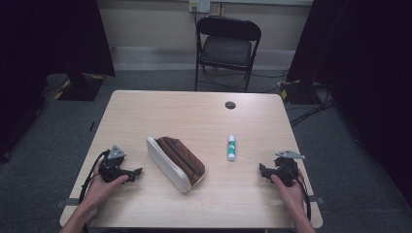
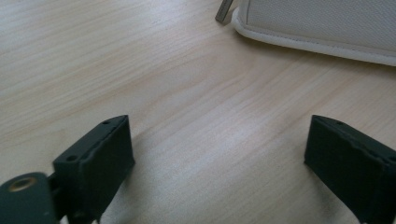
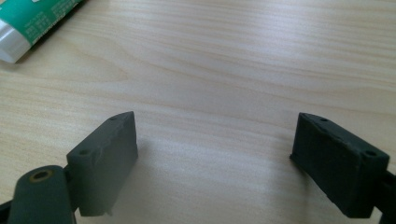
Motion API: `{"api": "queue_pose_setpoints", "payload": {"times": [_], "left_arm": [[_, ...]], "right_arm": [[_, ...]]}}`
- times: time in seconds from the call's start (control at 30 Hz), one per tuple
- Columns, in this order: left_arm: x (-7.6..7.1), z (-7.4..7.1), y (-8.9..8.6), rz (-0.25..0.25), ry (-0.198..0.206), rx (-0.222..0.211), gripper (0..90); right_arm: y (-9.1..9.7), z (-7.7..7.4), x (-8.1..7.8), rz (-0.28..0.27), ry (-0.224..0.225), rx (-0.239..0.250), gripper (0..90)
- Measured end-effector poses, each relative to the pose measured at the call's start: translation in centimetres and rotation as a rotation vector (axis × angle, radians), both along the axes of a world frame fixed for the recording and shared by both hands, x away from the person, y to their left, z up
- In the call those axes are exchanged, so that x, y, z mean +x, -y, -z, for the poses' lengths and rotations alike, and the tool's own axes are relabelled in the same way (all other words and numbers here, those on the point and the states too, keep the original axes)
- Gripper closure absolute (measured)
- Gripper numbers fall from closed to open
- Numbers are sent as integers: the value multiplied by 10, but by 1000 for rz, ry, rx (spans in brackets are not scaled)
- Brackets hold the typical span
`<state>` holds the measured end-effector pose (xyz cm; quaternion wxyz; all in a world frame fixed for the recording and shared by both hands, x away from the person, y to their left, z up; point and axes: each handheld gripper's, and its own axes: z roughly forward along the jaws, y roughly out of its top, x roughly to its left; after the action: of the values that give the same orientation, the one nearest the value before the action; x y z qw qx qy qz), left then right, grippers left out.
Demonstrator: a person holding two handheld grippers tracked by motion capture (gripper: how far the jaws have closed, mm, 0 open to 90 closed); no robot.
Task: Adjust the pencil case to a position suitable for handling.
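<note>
A white and brown pencil case [image 1: 176, 162] lies diagonally on the table's middle, its zipper side facing right. A green and white glue stick [image 1: 231, 147] lies to its right. My left gripper [image 1: 137, 172] rests on the table left of the case, open and empty; the case's white edge [image 2: 322, 28] shows at the top of the left gripper view. My right gripper [image 1: 262, 171] rests near the table's right front, open and empty, with the glue stick [image 3: 32, 21] at the upper left of the right gripper view.
The wooden table [image 1: 194, 116] has a dark round cable hole [image 1: 230, 105] near its far edge. A black folding chair [image 1: 227, 46] stands behind the table. Cables run over the grey floor at the right.
</note>
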<state>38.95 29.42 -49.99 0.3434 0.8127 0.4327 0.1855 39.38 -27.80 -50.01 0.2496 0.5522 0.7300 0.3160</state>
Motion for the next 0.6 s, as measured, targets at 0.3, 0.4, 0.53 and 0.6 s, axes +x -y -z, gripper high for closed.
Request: {"api": "queue_pose_setpoints", "payload": {"times": [0.3,0.4,0.53,0.6], "left_arm": [[-2,-4,0,8,-10,7,235],[-3,-7,2,11,-5,18,236],[-9,-17,6,15,13,-9,244],[-12,-20,9,13,20,-34,245]], "right_arm": [[-1,-3,-4,-14,-20,-6,151],[-2,-5,-6,-40,-19,-10,178],[-6,-14,-13,-77,32,3,208],[-9,-19,-17,-95,56,10,235]]}}
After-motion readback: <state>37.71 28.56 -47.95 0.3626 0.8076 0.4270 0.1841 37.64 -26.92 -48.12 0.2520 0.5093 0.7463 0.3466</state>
